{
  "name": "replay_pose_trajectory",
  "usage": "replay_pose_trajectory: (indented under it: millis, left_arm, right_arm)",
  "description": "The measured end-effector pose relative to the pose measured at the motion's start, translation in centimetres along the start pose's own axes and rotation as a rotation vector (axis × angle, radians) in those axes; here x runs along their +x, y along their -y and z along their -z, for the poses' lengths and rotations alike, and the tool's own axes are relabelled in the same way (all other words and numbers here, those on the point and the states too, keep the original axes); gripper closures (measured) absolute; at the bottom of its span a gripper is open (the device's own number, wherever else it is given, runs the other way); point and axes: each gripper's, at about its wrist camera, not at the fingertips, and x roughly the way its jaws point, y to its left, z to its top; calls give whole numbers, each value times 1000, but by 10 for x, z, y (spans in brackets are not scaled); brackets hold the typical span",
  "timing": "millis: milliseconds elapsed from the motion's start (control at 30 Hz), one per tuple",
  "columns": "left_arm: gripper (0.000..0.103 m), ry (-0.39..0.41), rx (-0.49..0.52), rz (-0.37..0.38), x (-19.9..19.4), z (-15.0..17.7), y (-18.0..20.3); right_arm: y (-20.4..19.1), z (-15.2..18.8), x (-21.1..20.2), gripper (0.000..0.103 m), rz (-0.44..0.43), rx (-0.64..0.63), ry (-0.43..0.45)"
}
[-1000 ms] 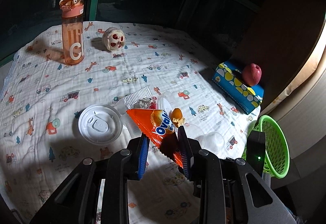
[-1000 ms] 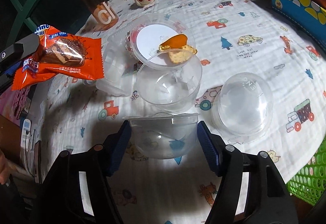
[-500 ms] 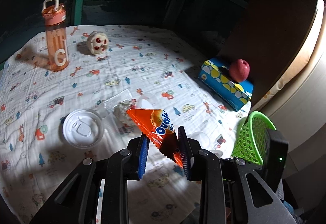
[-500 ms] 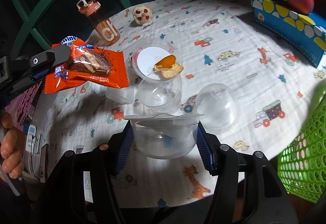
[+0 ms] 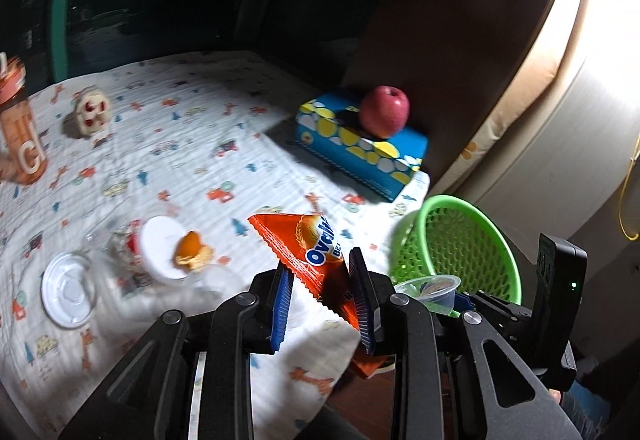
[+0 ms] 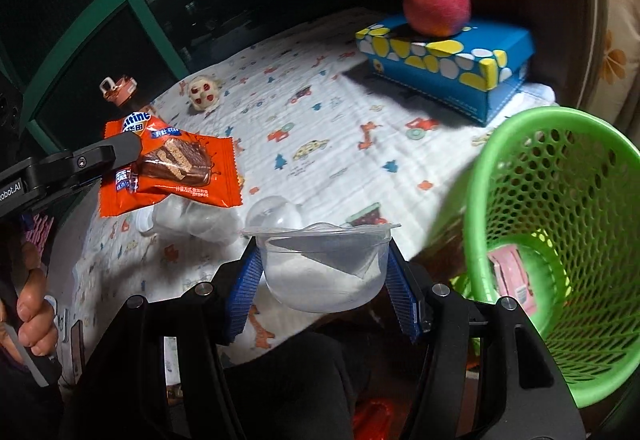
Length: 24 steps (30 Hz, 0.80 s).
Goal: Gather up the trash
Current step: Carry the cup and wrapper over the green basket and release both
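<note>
The right hand-held gripper (image 6: 324, 282) pinches a clear plastic cup (image 6: 324, 268) across its wall, rim up, held in the air off the near edge of the tabletop (image 6: 320, 128). The left hand-held gripper (image 5: 322, 300) pinches an orange wrapper (image 5: 316, 260) by its lower part, the long axis of the wrapper running up and away from the fingers.

What the coming move turns on is the green basket (image 6: 560, 240). It sits off the tabletop's near right corner, tipped so that its mouth faces back toward the two grippers. From the cup it lies just to the right and a little below, near but not touching. From the wrapper it also lies to the right, with the cup and the right gripper in between.

So the right hand is the nearer one, and I judge a short sideways carry would bring the cup over the rim. A pink packet (image 6: 512, 272) already lies inside the basket. More clear cups (image 6: 272, 214) and lids (image 5: 68, 288) remain on the tabletop.
</note>
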Motion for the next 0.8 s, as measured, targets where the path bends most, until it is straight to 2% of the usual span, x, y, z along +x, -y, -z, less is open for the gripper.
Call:
replay_pose_trajectory:
  millis: [367, 733, 800]
  left_arm:
    - [76, -48, 99, 110, 39, -12, 67]
    - [75, -104, 186, 194, 77, -16, 125]
    - [75, -117, 198, 213, 83, -16, 134]
  right_arm:
    - [73, 2, -35, 44, 123, 109, 47]
    - [138, 15, -60, 43, 256, 206, 46]
    - [147, 19, -63, 40, 265, 231, 45]
